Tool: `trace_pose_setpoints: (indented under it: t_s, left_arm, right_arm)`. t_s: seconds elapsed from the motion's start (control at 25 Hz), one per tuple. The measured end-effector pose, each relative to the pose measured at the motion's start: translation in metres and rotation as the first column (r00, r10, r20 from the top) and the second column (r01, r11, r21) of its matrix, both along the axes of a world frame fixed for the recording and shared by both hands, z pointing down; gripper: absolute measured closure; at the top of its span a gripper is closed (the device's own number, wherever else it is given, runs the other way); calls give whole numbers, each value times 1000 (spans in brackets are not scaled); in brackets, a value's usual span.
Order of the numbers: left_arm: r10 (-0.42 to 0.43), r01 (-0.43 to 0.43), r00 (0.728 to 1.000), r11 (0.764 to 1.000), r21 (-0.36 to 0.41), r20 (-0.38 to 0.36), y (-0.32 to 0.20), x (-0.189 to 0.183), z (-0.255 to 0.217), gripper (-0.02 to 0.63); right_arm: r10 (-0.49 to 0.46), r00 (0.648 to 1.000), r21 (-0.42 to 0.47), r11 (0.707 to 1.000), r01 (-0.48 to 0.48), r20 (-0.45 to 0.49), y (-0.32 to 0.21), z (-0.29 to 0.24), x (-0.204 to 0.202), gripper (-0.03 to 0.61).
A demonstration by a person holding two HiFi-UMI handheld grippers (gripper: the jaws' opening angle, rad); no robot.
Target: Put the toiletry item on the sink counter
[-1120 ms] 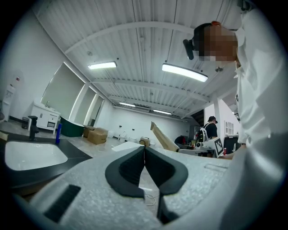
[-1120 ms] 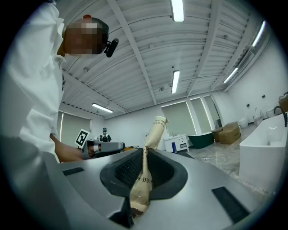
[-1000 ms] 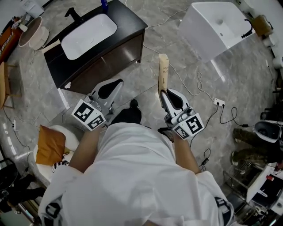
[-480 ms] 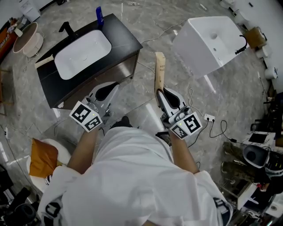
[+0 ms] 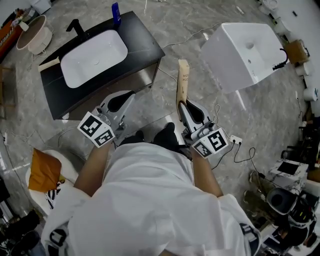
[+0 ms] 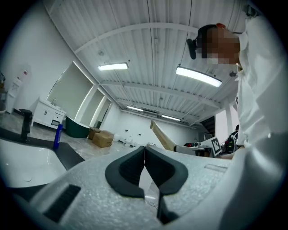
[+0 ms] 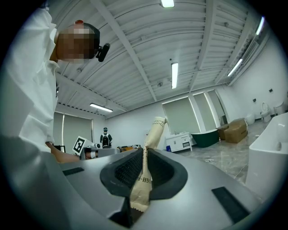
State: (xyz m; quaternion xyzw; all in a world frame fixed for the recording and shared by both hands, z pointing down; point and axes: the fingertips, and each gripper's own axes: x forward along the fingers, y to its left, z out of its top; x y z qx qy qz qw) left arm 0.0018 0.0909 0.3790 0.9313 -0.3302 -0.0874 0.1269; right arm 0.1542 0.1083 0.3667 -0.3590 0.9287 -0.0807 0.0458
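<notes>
your left claw (image 5: 129, 96) was pinched shut, empty. your right claw (image 5: 183, 104) clamped the beige tube (image 5: 183, 80) over the floor, its long axis pointing ahead. beyond, to the left, lay the black sink surface (image 5: 145, 40) with a blue bottle (image 5: 116, 11); to the right stood a white basin (image 5: 240, 47).

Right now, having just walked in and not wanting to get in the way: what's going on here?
A person in a white top stands holding a gripper in each hand. The right gripper is shut on a flat beige squeeze tube with dark print, which points forward. The left gripper has its jaws together on nothing. The black sink counter with its white basin lies ahead and to the left; the tube is not yet on it.
</notes>
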Motion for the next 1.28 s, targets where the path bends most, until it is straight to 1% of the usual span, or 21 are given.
trace_pose_setpoints:
  t_s: [0.2,0.32,0.44,0.6,0.72,0.84,1.0,1.28]
  left_arm:
    - [-94,95,995,995,-23,26,-26,-7,5,597]
    - [-144,144,989,989,-31,25,-47,2,6,597]
    - [-165,166,986,986,-24,26,-73,26,4,597]
    - [-188,188,982,982,-15,20,-112,61,1,597]
    - [-218,218,976,976,-18,7,-142,81,-6,598]
    - [-247,248,969,969,-13,19,-165,97,-15,597]
    - [-302,303,953,953,-24,39,-185,107,-21,597]
    - [-401,404,914,912,-67,59,-194,111,-6,597]
  right_arm:
    - [-75,997,-4,997,75,28,-44,6,2,535]
    - [-123,992,-2,992,124,34,-71,6,10,535]
    - [-161,986,9,987,161,32,-103,4,28,535]
    - [-188,982,19,982,187,34,-146,2,64,535]
    - [-204,978,27,979,203,44,-179,-3,89,535]
    - [-226,972,21,974,225,65,-206,-7,109,535]
    - [-285,956,3,958,285,72,-229,-5,121,535]
    - [-394,914,-34,916,399,103,-259,14,116,535]
